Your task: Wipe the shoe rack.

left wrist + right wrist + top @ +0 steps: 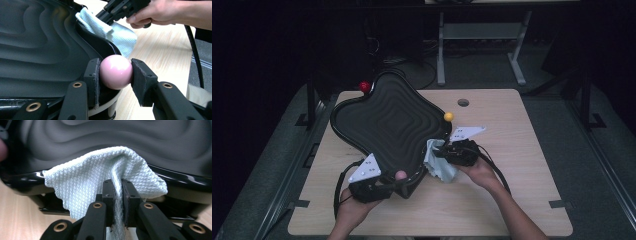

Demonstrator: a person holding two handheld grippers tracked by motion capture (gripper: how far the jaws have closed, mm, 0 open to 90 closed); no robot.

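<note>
Pink, glossy ball (116, 72) sits clamped between the padded jaws of the left tool (115, 75), at the near corner of the black tray (387, 120). Pale blue waffle-weave cloth (100, 187) is pinched in the narrow jaws of the right tool (118, 192), draped over the tray's shiny rim. Tray surface is matte, moulded in concentric wavy ridges, lobed in outline. Yellow ball (448, 116) and red ball (364, 87) tip its farther corners. Light wood-grain tabletop (512, 150) carries everything.

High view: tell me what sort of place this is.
Probably a lab or workshop set up for recording: a bare wooden table in a dark room, a metal stand behind it, and handheld grippers trailing cables.
</note>
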